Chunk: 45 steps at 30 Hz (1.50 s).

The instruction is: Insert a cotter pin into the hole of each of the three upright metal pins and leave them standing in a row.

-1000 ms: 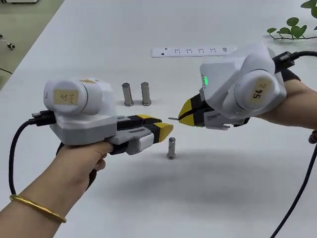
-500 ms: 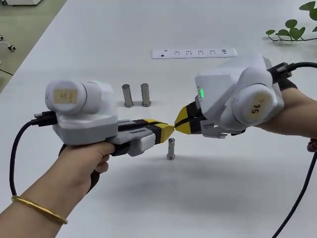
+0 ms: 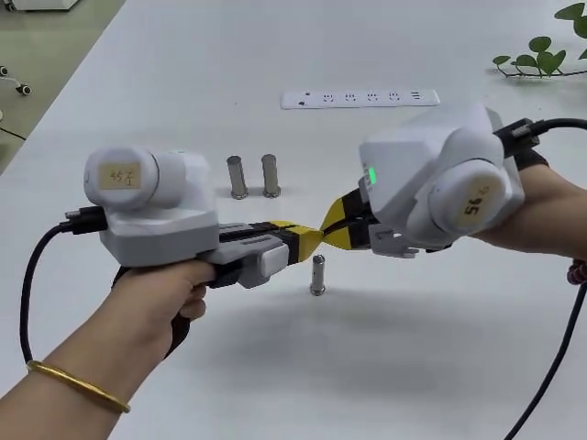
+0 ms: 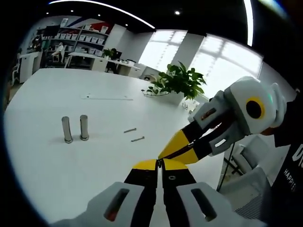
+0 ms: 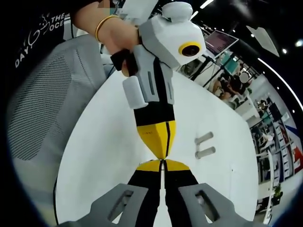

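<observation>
Two metal pins [image 3: 238,177] [image 3: 271,175] stand upright side by side on the white table; they also appear in the left gripper view [image 4: 66,129] [image 4: 84,127]. A third metal pin [image 3: 317,274] stands alone nearer to me. Above it my left gripper [image 3: 310,240] and right gripper [image 3: 332,229] meet tip to tip in the air, both with jaws together. A thin cotter pin [image 4: 159,162] is pinched at the meeting point and mostly hidden. Two more cotter pins [image 4: 129,130] [image 4: 138,139] lie flat on the table beyond.
A white power strip [image 3: 359,96] lies at the far side of the table. A green plant [image 3: 541,50] sits at the far right edge. A grey mesh chair [image 5: 42,104] stands beside the table. The table's left edge [image 3: 55,92] borders the floor.
The right gripper, with the cotter pin sticking out of its tips, came left to the left gripper. The left jaws, apart a second ago, have shut at the pin's free end.
</observation>
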Each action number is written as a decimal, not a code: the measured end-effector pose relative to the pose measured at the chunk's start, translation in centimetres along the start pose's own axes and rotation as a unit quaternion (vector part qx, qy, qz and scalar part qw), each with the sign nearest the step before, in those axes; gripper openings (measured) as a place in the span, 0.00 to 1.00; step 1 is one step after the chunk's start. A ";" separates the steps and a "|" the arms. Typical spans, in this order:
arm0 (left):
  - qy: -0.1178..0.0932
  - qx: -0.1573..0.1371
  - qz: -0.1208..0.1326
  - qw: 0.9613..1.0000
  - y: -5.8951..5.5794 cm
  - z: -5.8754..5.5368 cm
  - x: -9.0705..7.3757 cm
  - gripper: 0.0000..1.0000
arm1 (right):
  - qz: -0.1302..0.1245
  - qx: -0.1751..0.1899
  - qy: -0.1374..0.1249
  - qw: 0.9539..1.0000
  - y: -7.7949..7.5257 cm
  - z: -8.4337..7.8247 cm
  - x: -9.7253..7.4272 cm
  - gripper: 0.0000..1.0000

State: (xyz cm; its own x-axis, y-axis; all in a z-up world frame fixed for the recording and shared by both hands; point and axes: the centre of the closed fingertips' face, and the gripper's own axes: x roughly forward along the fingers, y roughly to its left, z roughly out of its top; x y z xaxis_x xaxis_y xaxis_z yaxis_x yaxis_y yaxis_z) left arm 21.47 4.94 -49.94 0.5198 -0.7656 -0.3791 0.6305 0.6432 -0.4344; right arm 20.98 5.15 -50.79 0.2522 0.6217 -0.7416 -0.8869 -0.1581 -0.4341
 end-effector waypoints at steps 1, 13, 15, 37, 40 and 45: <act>0.000 0.001 -0.001 1.000 0.0 0.0 0.0 0.00 | -0.001 0.003 0.000 1.000 0.0 0.0 0.0 0.00; -0.007 0.022 -0.004 1.000 -0.1 0.1 -0.3 0.00 | 0.009 0.052 -0.004 0.999 0.0 -1.0 0.3 0.00; -0.005 0.033 -0.003 0.999 -0.1 0.0 -0.3 0.00 | 0.021 0.089 -0.012 0.996 0.5 -1.1 0.3 0.01; 0.022 0.204 -0.064 0.977 -2.4 -1.8 -0.7 0.00 | 0.131 0.307 -0.143 0.932 2.8 -0.9 -1.1 0.07; 0.024 0.209 -0.070 0.975 -2.7 -2.0 -0.5 0.00 | 0.147 0.299 -0.148 0.931 3.5 -0.3 -1.3 0.07; 0.025 0.220 -0.087 0.971 -3.5 -2.4 -0.5 0.00 | 0.162 0.280 -0.142 0.936 4.5 0.0 -1.3 0.06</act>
State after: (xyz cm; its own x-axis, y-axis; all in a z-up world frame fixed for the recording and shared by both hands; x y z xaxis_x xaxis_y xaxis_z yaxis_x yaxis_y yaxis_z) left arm 17.60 3.09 -50.13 0.3606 -0.8538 -0.3756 0.8978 0.4268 -0.1082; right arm 16.68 3.62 -51.79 -0.1081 0.8014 -0.5882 -0.9827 0.0035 0.1854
